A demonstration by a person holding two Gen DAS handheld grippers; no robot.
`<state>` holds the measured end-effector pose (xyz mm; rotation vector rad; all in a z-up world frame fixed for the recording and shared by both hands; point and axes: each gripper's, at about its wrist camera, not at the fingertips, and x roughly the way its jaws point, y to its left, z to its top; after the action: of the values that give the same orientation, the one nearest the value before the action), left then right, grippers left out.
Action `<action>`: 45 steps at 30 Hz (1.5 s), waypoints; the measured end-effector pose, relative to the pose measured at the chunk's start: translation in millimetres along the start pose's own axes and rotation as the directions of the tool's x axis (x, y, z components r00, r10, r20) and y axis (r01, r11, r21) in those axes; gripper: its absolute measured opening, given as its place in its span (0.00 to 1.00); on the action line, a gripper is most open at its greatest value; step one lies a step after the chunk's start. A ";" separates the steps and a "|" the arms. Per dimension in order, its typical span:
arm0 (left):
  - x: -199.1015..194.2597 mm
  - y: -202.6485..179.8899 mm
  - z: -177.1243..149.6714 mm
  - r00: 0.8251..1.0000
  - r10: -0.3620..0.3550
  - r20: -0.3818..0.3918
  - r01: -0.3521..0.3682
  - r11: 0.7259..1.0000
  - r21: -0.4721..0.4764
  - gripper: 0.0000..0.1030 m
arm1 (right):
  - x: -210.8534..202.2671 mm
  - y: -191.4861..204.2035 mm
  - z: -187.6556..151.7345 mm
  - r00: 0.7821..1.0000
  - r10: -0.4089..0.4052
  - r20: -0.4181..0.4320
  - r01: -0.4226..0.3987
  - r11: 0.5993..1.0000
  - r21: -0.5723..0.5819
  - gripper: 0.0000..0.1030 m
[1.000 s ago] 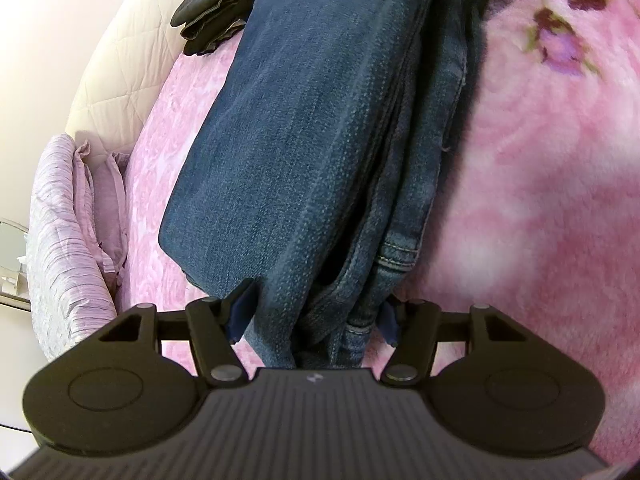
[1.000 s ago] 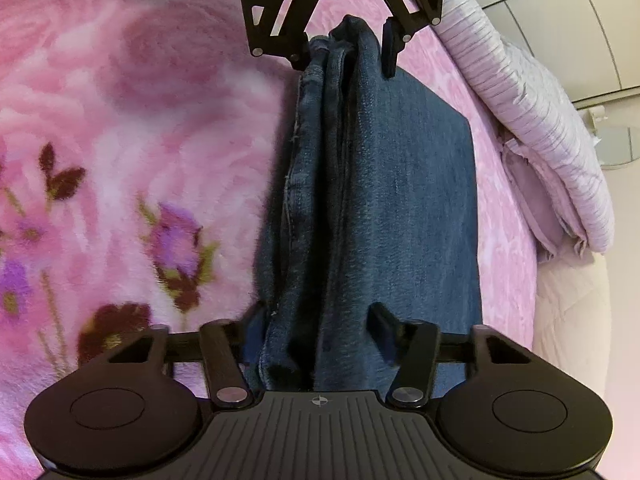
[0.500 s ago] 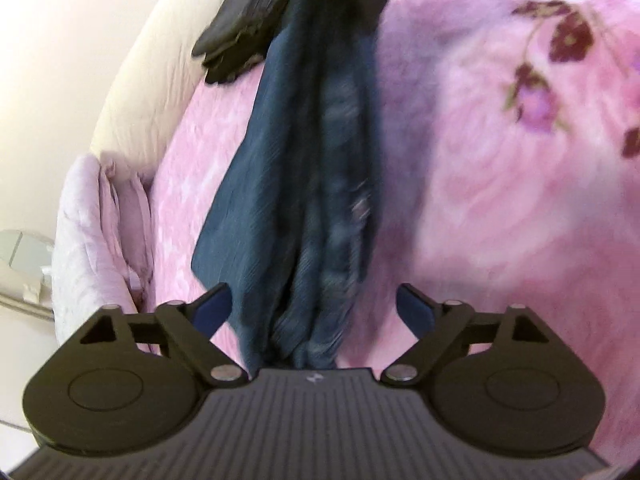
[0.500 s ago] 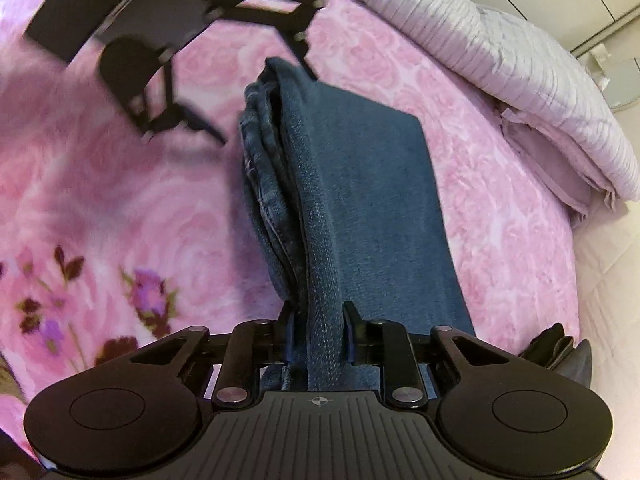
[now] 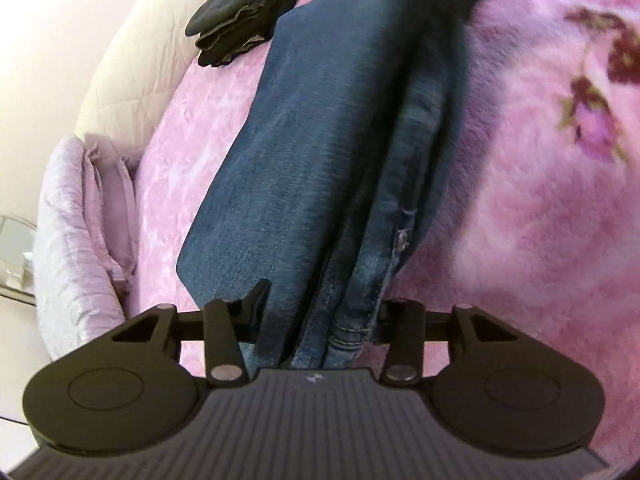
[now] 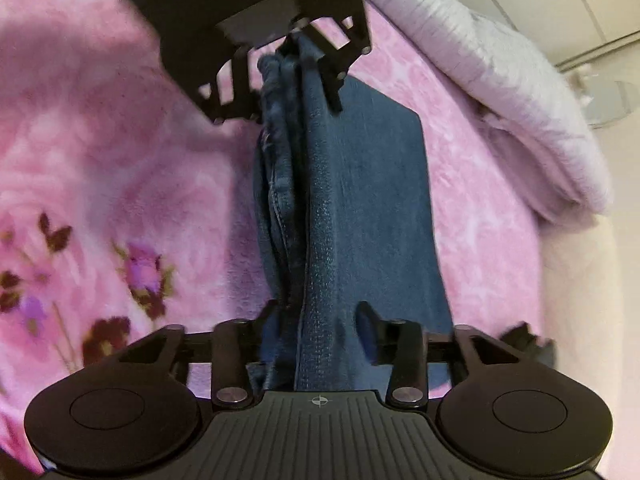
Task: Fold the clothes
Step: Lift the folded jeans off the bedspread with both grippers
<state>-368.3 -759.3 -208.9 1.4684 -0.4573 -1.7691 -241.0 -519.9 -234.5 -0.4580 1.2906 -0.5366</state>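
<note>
Left wrist view: filled mostly by the fluffy pink blanket (image 5: pixel 520 200) on the bed, same as half a second ago.

Next, the jeans (image 5: pixel 320 140). Folded long and thin, many layers thick, stretched like a bridge from one claw to the other. Seem to hang a little above the blanket, with one wide flap drooping to the side and a dark shadow underneath. Half a second ago, hung from the far end only, with this near end let go. Now held at both ends again, much like a full second ago.

Probably means a fresh grip, ready for one more fold or for carrying the long strip somewhere. Cannot tell which.

Then the small pile of black clothes (image 5: pixel 240 8), folded, sitting past the jeans near the edge of the bed. Has not moved.

Last, the claws. Left claw (image 5: pixel 322 312): wide open with nothing in it half a second ago. Now closed in on the thick end of the jeans with the stitching, one finger on each side, squeezing the bundle. Right claw (image 6: pixel 318 312): pinched very tight on a thin part before. Now a bit wider, wrapped round the whole fat bundle at the other end, touching it on both sides.
</note>
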 end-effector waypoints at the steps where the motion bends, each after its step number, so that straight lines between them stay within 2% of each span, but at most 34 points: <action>1: -0.5 4.3 -0.4 1.000 -0.014 -0.003 0.014 1.000 -0.014 0.39 | 1.8 7.2 2.0 1.000 -0.025 -0.008 0.025 1.000 0.005 0.56; 3: -2.1 11.8 0.7 0.999 -0.044 -0.005 0.044 0.998 -0.041 0.38 | 5.4 16.9 4.5 0.998 -0.063 -0.021 0.063 0.998 0.013 0.61; 6: -6.4 20.2 1.8 0.997 -0.079 -0.003 0.079 0.995 -0.064 0.38 | 9.8 6.6 0.2 0.998 -0.051 -0.021 0.051 0.998 0.019 0.61; 7: -8.4 21.2 1.1 0.996 -0.086 -0.001 0.086 0.994 -0.063 0.39 | 11.3 3.2 -1.3 0.999 -0.047 -0.021 0.048 0.999 0.022 0.58; 8: -9.2 19.8 -0.1 0.996 -0.088 0.000 0.088 0.995 -0.057 0.39 | 12.8 -0.3 -2.7 0.999 -0.043 -0.021 0.044 0.999 0.024 0.45; 11: -5.6 11.1 -3.0 0.998 -0.059 0.000 0.059 0.998 -0.021 0.48 | 17.3 -10.5 -7.1 0.999 -0.032 -0.021 0.032 0.999 0.030 0.26; 13: -4.0 1.0 -5.9 1.000 -0.007 0.012 0.007 1.000 0.030 0.63 | 20.2 -17.4 -10.0 1.000 -0.024 -0.021 0.025 0.999 0.035 0.24; 14: -1.9 -5.2 -7.3 1.000 0.025 0.013 -0.025 0.997 0.068 0.63 | 21.7 -20.8 -11.4 1.000 -0.020 -0.021 0.021 0.999 0.037 0.24; 16: 4.8 -12.5 -10.3 0.998 0.061 -0.007 -0.059 0.991 0.123 0.57 | 20.4 -31.1 -13.1 1.000 -0.003 -0.023 0.003 0.999 0.038 0.23; 17: 4.1 -9.4 -10.2 0.999 0.049 -0.011 -0.048 0.992 0.117 0.55 | 19.3 -36.1 -13.4 1.000 0.010 -0.023 -0.009 0.999 0.037 0.23; 19: 2.6 -3.2 -10.0 0.999 0.027 -0.018 -0.025 0.994 0.103 0.44 | 17.9 -44.6 -10.8 0.999 0.029 -0.019 -0.029 0.999 0.016 0.23; 22: -12.0 10.8 -8.6 1.000 0.014 -0.016 -0.013 0.995 0.096 0.37 | 12.7 -54.4 -7.4 0.999 0.046 -0.013 -0.046 0.999 -0.009 0.22; 30: -78.8 63.5 5.9 0.995 -0.088 -0.043 0.090 0.995 0.047 0.34 | -46.7 -99.6 7.1 0.997 0.070 0.013 -0.070 0.998 -0.005 0.21; 35: -129.4 77.9 12.2 0.988 -0.138 -0.071 0.141 0.989 0.039 0.34 | -90.2 -110.8 16.0 0.995 0.096 0.026 -0.097 0.995 0.006 0.20; 39: -170.0 80.6 10.4 0.986 -0.142 -0.085 0.145 0.989 0.029 0.33 | -130.0 -112.7 24.7 0.993 0.106 0.042 -0.108 0.994 0.035 0.20; 45: -231.5 89.8 11.8 0.992 -0.093 -0.085 0.096 0.995 0.029 0.33 | -188.0 -112.9 38.7 0.995 0.072 0.075 -0.075 0.997 0.034 0.20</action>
<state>-342.2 -645.5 10.6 1.6043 -0.3804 -1.7730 -251.6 -494.1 -13.7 -0.3945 1.2199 -0.4770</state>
